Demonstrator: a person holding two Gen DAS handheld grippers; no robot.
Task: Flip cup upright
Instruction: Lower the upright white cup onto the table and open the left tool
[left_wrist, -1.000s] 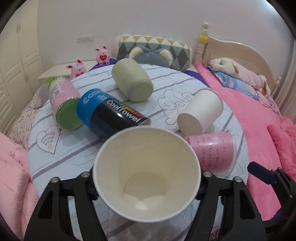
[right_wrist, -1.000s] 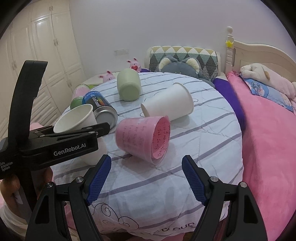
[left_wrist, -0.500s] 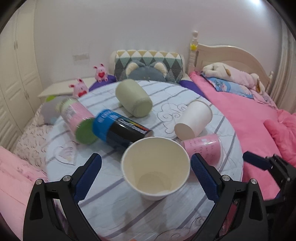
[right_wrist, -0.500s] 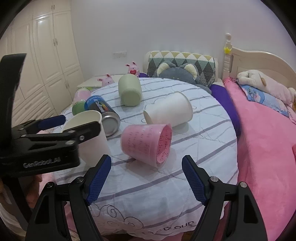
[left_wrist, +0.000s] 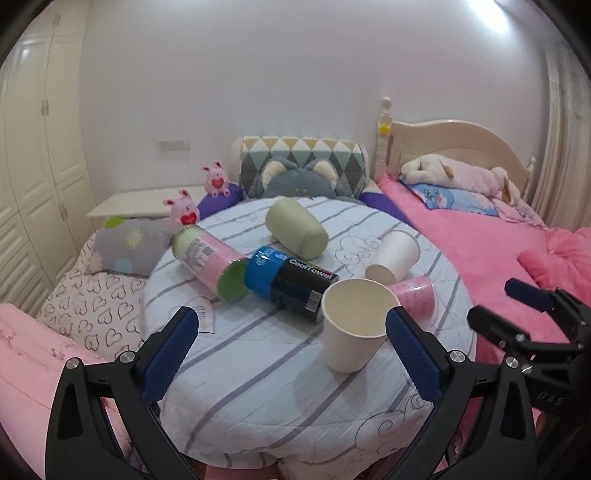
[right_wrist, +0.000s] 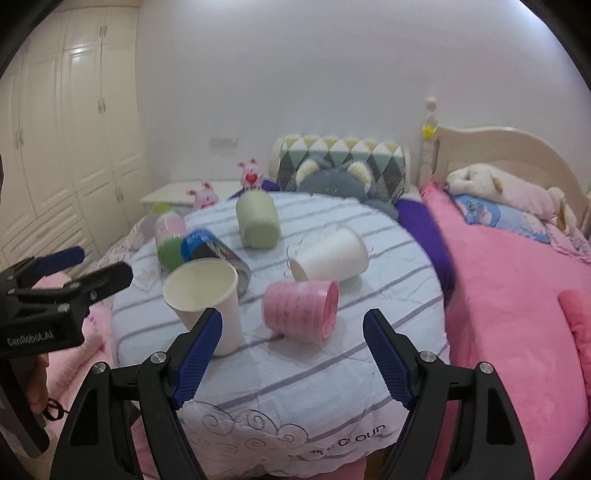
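The white paper cup (left_wrist: 352, 325) stands upright with its mouth up on the round table (left_wrist: 258, 387), which is covered with a striped cloth. No finger touches it. Just behind this cup lies the blue and black CoolTowel can (left_wrist: 291, 282) on its side, and beside the cup, toward the bed (left_wrist: 480, 251), lies a pink plastic cup (right_wrist: 301, 312) on its side. Behind the pink one a second white paper cup (right_wrist: 328, 258) also lies down. Farther behind the upright cup are a pale green cup (left_wrist: 297, 232) and a pink bottle with green cap (left_wrist: 212, 264), both lying. The left gripper (left_wrist: 291, 356) is spread wide and holds nothing. The right gripper (right_wrist: 291, 363) is also spread wide and empty, near the table edge in front of the upright cup.
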